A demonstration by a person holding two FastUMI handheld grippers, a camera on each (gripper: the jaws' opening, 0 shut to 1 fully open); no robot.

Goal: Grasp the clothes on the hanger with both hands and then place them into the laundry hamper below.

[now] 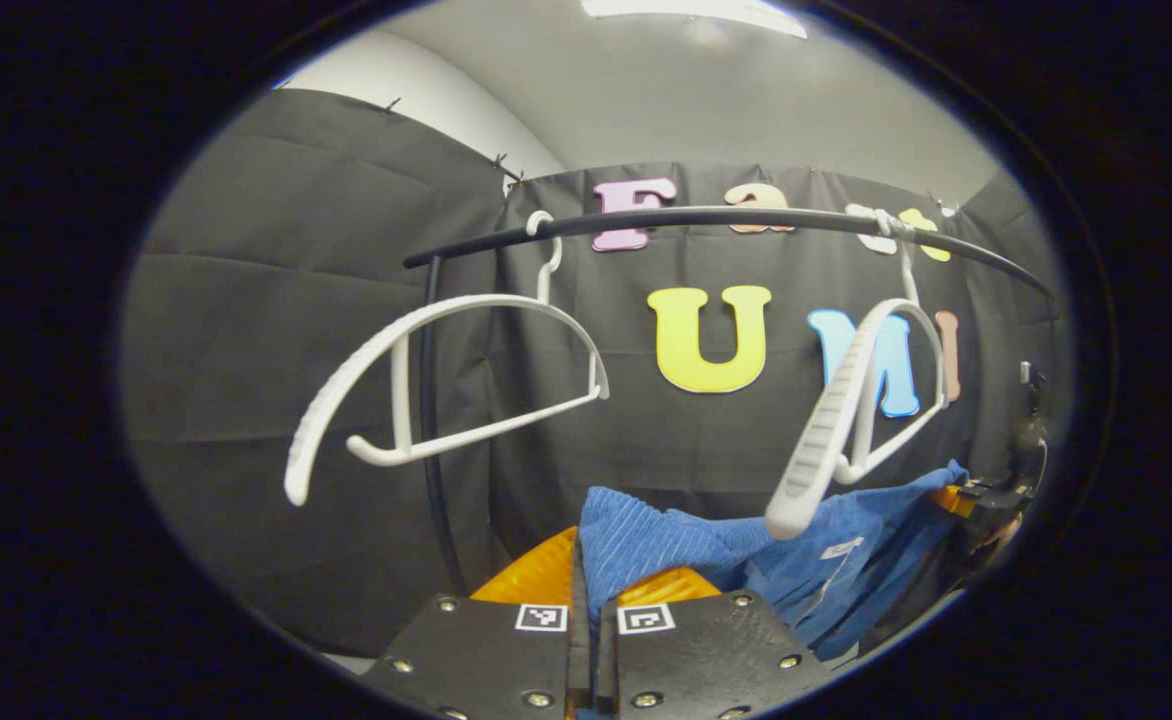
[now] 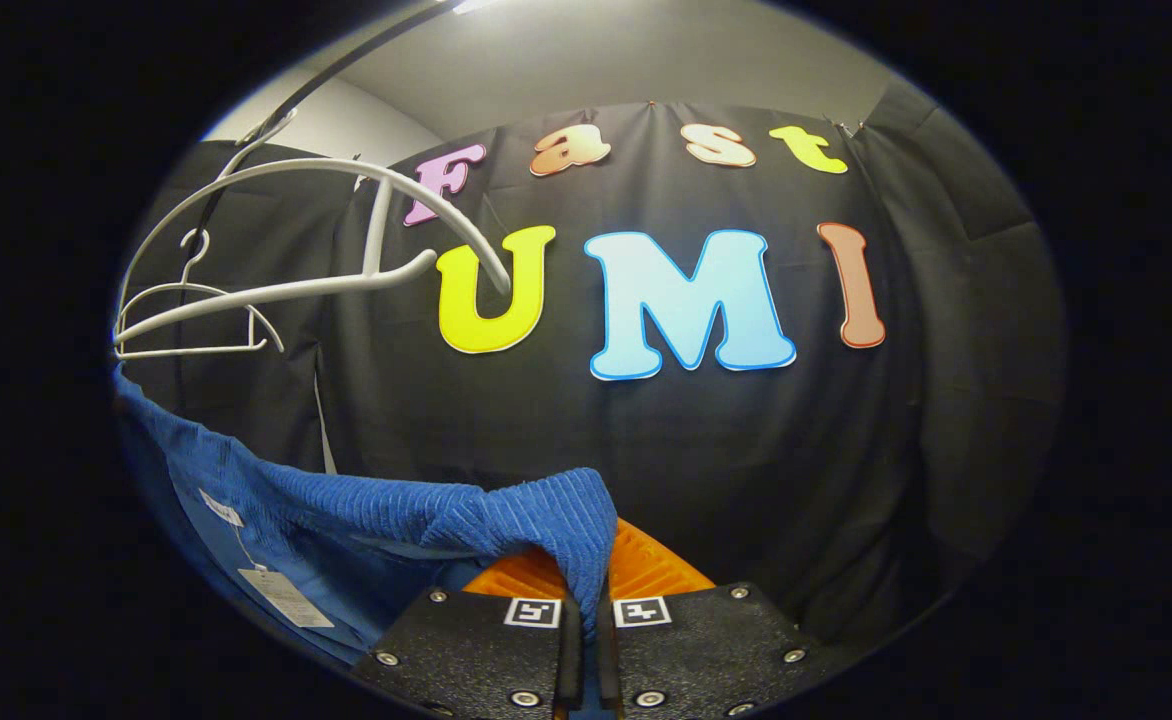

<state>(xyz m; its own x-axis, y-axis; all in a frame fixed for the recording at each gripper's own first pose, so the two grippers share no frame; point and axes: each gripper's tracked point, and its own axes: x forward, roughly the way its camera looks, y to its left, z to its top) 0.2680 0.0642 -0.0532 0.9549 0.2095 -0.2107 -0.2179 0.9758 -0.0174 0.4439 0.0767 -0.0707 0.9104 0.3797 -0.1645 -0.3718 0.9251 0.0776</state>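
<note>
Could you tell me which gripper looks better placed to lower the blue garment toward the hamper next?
Neither clearly: the left gripper and right gripper each pinch the blue garment, already off the white hangers. Probably both should lower together.

Both views look forward and slightly upward from low beneath the clothes rail point(image 1: 706, 218), facing the booth's back wall. The left gripper view sits near the white hangers point(image 1: 426, 385); the right gripper view sees them at its upper left. Both share the blue garment point(image 2: 426, 515).
</note>
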